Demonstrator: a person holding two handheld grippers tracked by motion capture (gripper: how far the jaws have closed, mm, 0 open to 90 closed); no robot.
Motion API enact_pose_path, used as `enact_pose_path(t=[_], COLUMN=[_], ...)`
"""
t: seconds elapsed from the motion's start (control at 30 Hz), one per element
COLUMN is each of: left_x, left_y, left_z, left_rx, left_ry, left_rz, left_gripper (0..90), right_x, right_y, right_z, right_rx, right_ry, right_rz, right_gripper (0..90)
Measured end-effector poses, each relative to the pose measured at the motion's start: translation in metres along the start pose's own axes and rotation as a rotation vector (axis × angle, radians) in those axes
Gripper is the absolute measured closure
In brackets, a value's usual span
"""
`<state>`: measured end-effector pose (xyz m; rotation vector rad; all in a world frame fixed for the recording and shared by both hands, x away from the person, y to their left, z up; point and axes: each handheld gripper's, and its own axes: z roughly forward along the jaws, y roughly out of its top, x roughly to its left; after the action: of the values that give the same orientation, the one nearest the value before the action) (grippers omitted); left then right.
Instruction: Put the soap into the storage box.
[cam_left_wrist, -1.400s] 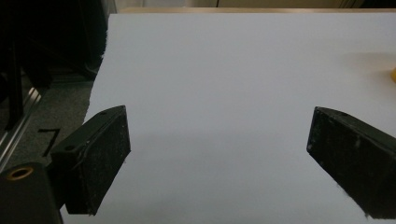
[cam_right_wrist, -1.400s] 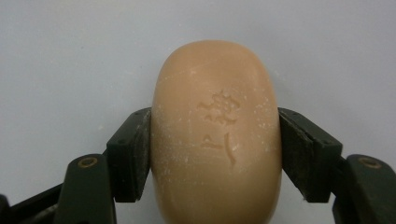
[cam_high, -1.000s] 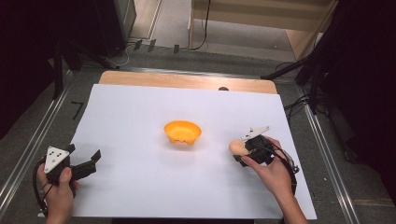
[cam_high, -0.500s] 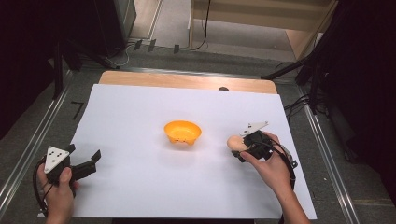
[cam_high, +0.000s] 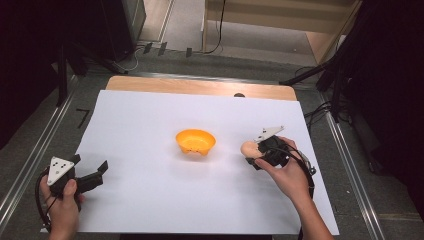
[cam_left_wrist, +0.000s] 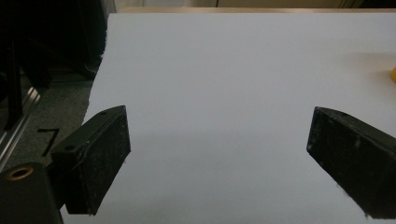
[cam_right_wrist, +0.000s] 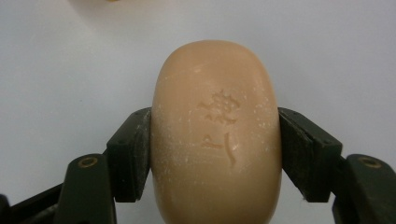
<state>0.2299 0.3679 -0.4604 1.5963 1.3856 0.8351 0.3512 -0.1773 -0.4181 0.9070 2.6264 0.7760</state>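
A big white sheet (cam_high: 150, 130) covers the wooden tabletop (cam_high: 200, 86). An orange bowl (cam_high: 195, 141) sits on the sheet near the middle. The left gripper (cam_high: 90, 176) rests at the left edge of the sheet, and its jaws stand wide apart with nothing between them. The right gripper (cam_high: 256, 152) is just to the right of the bowl, not touching it. Its jaws squeeze a tan bar of soap (cam_right_wrist: 215, 135) from both sides. The soap has a mark pressed into its top.
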Motion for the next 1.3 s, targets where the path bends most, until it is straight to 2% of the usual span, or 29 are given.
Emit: enact_pose_path(t=[0.43,0.8,1.3], left_x=[0.0,0.0,0.0], left_y=[0.0,0.0,0.0], left_z=[0.0,0.0,0.0], left_rx=[-0.003,-0.003,-0.002], left_ry=[0.0,-0.002,-0.003], left_rz=[-0.002,-0.001,-0.001], left_gripper=[6.8,6.8,6.8], right_x=[0.001,0.005,0.013], right_y=[0.01,0.02,0.042], right_z=[-0.001,0.002,0.009], right_rx=[-0.025,-0.025,-0.052], right_ry=[-0.004,0.001,0.027], right_rz=[-0.026,-0.062,-0.145], right_gripper=[33.1,33.1,33.0])
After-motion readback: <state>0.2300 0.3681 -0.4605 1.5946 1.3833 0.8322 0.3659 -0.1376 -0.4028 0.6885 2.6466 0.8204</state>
